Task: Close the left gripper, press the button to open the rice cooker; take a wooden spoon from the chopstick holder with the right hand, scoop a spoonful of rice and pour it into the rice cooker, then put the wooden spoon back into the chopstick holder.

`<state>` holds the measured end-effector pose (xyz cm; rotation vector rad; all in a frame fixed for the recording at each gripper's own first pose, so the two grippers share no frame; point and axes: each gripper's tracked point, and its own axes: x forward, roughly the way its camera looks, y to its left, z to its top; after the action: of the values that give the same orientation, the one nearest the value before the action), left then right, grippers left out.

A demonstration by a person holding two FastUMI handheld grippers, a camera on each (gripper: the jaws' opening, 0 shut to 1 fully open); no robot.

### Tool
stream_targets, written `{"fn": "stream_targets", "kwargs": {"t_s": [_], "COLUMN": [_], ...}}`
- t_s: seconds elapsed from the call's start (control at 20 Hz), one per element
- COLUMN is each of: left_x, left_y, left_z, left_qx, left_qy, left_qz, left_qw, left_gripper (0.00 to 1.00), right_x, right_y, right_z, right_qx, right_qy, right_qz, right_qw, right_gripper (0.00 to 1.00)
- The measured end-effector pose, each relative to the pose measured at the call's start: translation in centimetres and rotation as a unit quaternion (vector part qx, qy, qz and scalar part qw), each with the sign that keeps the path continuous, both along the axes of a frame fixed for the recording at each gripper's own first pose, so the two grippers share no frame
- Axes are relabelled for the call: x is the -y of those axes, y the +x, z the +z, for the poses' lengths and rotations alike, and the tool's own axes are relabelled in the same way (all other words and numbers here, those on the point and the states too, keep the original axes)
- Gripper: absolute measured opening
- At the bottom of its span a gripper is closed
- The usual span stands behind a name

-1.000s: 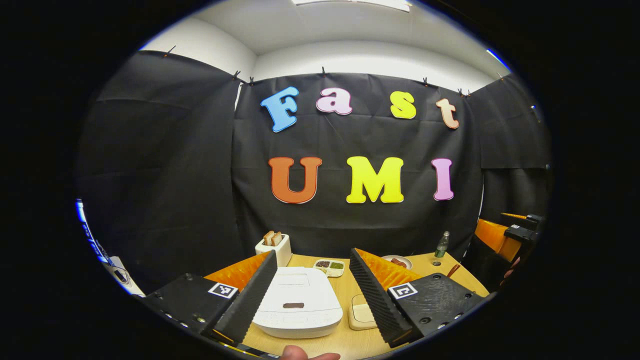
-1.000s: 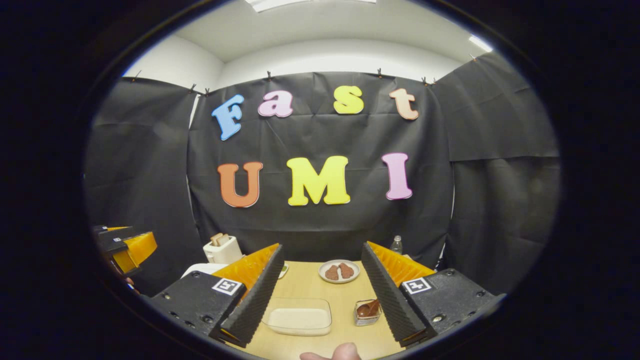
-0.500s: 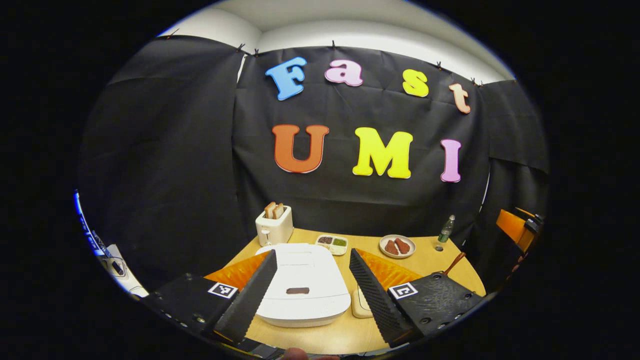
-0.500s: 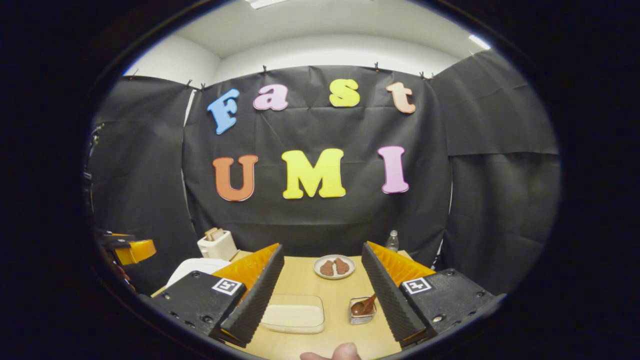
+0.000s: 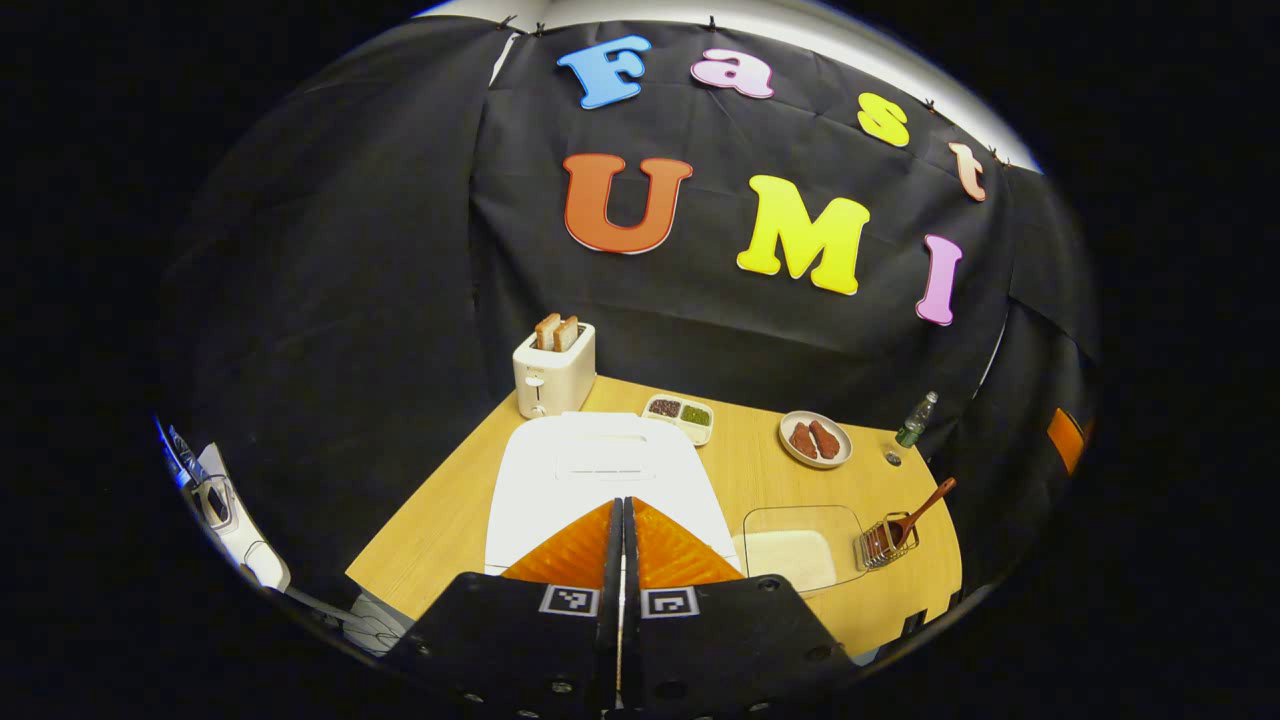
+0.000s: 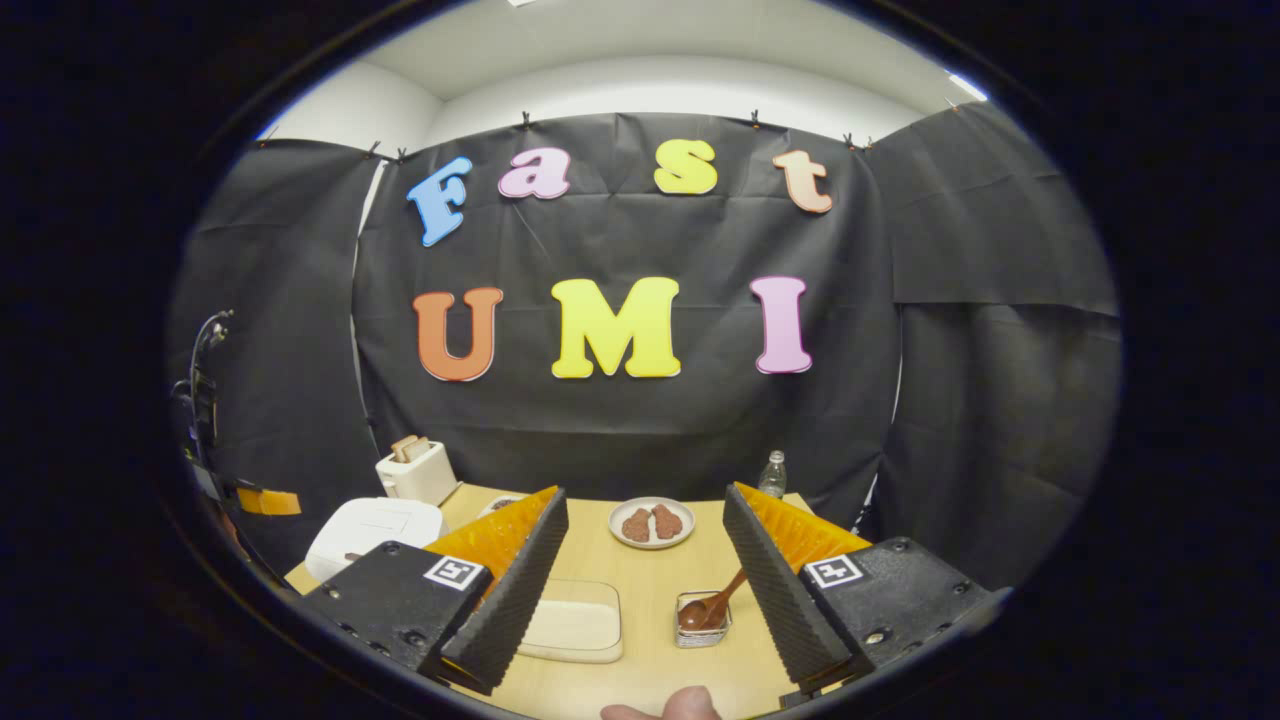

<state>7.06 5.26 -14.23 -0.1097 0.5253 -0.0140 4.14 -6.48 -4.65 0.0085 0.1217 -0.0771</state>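
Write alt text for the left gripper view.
The left gripper, jaws shut together, hangs over a closed white rice cooker on a wooden table. To its right sit a clear container of rice and a wooden spoon in a wire holder.

— What do you see beyond the left jaws?

— I see a white toaster (image 5: 555, 372) ahead and slightly left, at the far edge of the wooden table (image 5: 440, 520), with two bread slices (image 5: 557, 332) standing in it. Ahead and just right sits a divided dish (image 5: 680, 418), dark and green fillings. Farther right, a plate (image 5: 815, 440) with two brown pieces, then a bottle (image 5: 915, 418).

— And past the right jaws?

— I have the plate ahead between them, the bottle past the right one's tip, the toaster off left.
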Motion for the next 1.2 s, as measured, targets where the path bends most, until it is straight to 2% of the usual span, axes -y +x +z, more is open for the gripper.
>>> {"fn": "stream_targets", "kwargs": {"t_s": [0.2,0.4,0.55,1.0,1.2], "left_x": [0.8,0.3,0.7,0.3,0.3], "left_y": [1.2,3.0,3.5,3.9,3.2], "left_z": [-2.5,-6.4,-8.7,-10.2,-11.5], "left_qx": [-0.034,-0.071,-0.1,-0.113,-0.138], "left_qy": [-0.015,-0.009,-0.029,-0.033,-0.03], "left_qz": [-0.021,-0.017,-0.012,-0.007,-0.011], "left_qw": [0.999,0.997,0.994,0.993,0.99], "left_gripper": [0.0,0.0,0.0,0.0,0.0], "right_x": [0.4,1.4,2.3,2.8,2.7], "right_y": [0.5,1.2,1.3,1.8,1.9], "right_z": [-1.1,-2.1,-2.8,-3.7,-4.0], "right_qx": [-0.015,-0.029,-0.039,-0.053,-0.056], "right_qy": [0.003,-0.001,-0.003,-0.005,-0.002], "right_qz": [-0.002,-0.009,-0.015,-0.018,-0.016], "right_qw": [1.0,1.0,0.999,0.998,0.998], "right_gripper": [0.99,0.99,0.99,1.0,1.0]}}
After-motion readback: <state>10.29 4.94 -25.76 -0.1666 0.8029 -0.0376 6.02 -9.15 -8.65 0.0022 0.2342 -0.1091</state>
